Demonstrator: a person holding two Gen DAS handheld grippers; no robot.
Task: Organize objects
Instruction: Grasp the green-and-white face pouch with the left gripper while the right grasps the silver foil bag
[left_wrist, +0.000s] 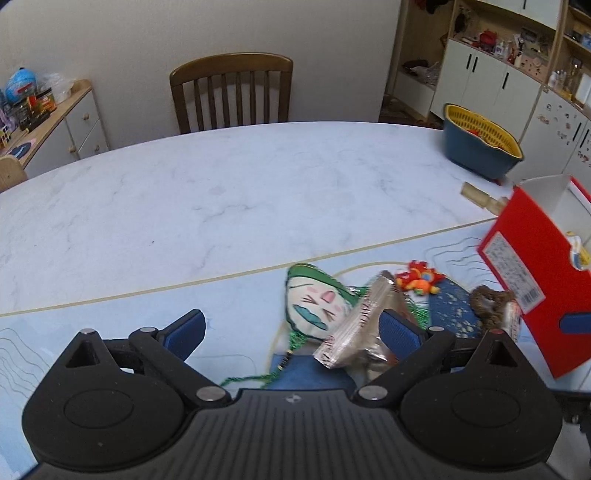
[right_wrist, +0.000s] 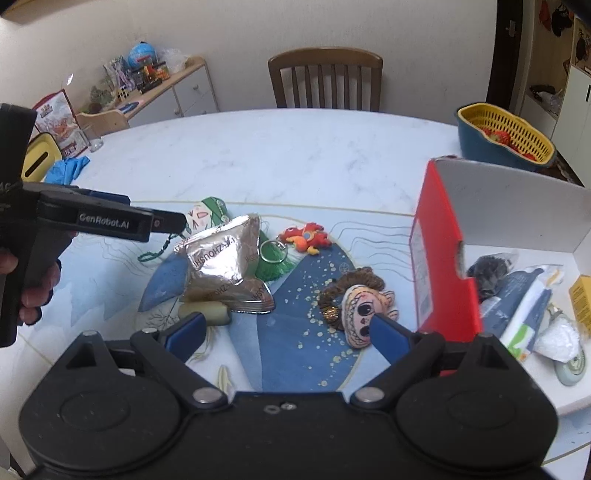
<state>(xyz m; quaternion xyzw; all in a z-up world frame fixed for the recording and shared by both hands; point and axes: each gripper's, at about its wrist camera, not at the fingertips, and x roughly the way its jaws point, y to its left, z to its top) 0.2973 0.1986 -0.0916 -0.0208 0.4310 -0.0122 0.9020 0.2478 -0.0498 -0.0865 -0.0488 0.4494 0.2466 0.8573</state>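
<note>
Room: pale walls are seen behind a white marble-patterned bench (right_wrist: 295, 155), with a wooden chair (right_wrist: 325, 79) drawn up at its far side.
Mat: a light blue printed mat (right_wrist: 295, 321) is laid over the near part of the bench, and the loose items are gathered on it.
Left gripper (left_wrist: 291, 328): its blue pads are spread wide and nothing is clamped; the silver foil packet (left_wrist: 360, 321) is seen just inside its right finger, though contact cannot be told.
Right gripper (right_wrist: 288, 332): the fingers are spread wide over the mat, with nothing held between them.
Foil packet: it lies crumpled on the mat, partly over the green-hooded plush face (right_wrist: 205, 214) and a green tassel (right_wrist: 275, 264).
Other toys: a red and orange plush (right_wrist: 304, 236) lies beyond the tassel; a brown-haired doll head (right_wrist: 360, 299) lies near the right gripper's right finger.
Box: a red box (right_wrist: 439, 258) with a white interior stands open at the right, with several packets inside.
Basket: a yellow basket in a blue tub (right_wrist: 506, 136) is set at the far right of the bench.
</note>
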